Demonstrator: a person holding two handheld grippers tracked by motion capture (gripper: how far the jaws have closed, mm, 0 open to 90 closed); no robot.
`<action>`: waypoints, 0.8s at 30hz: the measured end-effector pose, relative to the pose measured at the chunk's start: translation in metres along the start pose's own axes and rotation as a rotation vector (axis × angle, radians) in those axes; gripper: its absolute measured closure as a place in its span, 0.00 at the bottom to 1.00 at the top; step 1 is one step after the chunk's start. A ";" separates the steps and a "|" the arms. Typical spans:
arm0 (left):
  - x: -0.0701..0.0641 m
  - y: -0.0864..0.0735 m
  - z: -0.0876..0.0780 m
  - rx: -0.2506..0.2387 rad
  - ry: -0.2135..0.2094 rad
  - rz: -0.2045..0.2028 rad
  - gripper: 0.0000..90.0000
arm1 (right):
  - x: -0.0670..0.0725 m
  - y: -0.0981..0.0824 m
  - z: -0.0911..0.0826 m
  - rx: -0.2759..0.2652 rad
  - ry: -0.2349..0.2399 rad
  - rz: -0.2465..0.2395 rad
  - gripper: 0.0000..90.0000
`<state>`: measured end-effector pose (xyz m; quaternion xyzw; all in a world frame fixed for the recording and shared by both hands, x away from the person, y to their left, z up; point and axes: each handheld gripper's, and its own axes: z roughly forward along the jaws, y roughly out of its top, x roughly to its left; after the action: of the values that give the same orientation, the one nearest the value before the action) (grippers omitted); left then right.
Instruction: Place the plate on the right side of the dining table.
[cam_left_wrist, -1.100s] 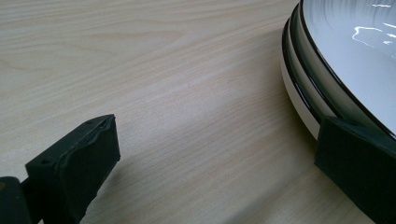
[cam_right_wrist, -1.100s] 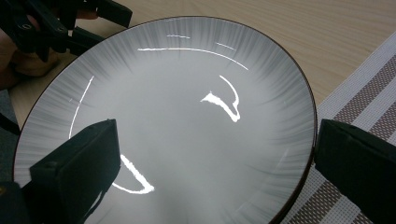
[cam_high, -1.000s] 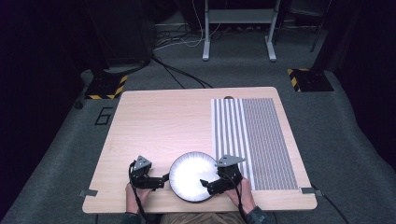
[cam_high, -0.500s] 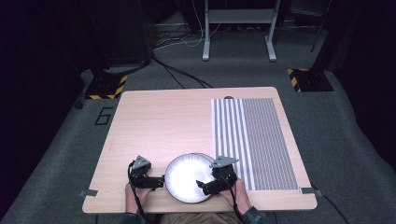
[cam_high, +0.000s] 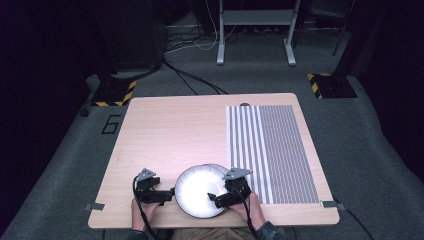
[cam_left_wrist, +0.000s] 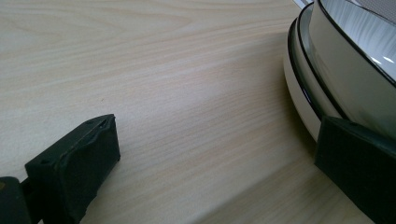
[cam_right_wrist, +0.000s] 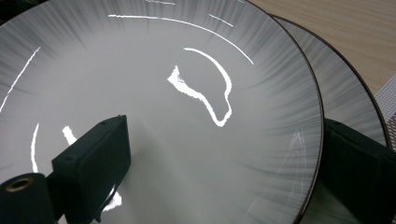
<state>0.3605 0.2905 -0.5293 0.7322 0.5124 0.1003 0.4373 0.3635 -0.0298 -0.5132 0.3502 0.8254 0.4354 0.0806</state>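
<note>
We have two stacked plates (cam_high: 200, 191) at the near edge of the table (cam_high: 165, 130), just left of the striped mat (cam_high: 272, 150). Our right gripper (cam_high: 216, 196) straddles the top plate's (cam_right_wrist: 154, 107) rim, one of its fingers (cam_right_wrist: 93, 158) over the face, the other outside; they have just been closing and we judge them not yet clamped. Our left gripper (cam_high: 170, 192) hangs released beside the lower plate (cam_left_wrist: 299, 100). Glazed, stiff, breakable, likely slippery: we'd grip the rim firmly.
</note>
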 end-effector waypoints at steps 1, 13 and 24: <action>0.001 0.000 -0.002 0.004 0.005 -0.002 0.00 | 0.000 0.000 0.000 -0.004 -0.003 0.002 0.08; -0.011 0.019 -0.031 -0.078 0.015 0.007 0.00 | 0.001 -0.001 0.001 -0.015 -0.015 0.010 0.10; -0.034 0.027 -0.021 -0.043 -0.044 0.067 0.00 | -0.001 -0.002 0.000 -0.026 -0.022 0.021 0.15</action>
<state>0.3509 0.2705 -0.4862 0.7416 0.4755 0.1098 0.4604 0.3632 -0.0313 -0.5143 0.3624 0.8150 0.4431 0.0899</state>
